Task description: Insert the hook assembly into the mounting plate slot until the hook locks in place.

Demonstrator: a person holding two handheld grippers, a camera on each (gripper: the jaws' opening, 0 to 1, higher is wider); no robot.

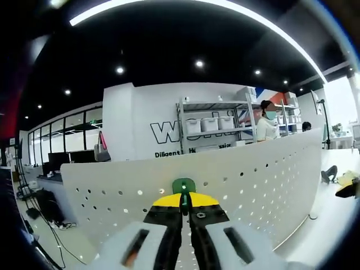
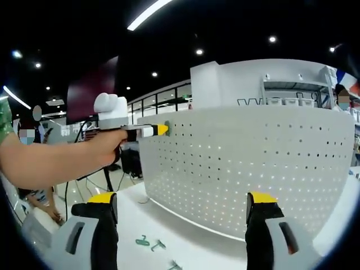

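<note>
In the left gripper view, at lower centre, the left gripper [image 1: 185, 203] is being kept with its yellow-tipped fingers [image 1: 169, 201] pressed together, a green hook assembly [image 1: 184, 186] being pinched between them against the top edge of the white perforated mounting plate [image 1: 253, 180]. In the right gripper view, the same gripper is being held by a hand [image 2: 104, 147] at upper left. The right gripper [image 2: 183, 208] is being held with fingers [image 2: 260, 198] spread wide, touching nothing. Spare green hooks [image 2: 149, 243] are being left lying on the white worktop [image 2: 169, 225] at bottom.

One pegboard [image 2: 247, 163], one held hook [image 1: 183, 185], three loose hooks [image 2: 142, 242], two claws [image 1: 185, 216].
</note>
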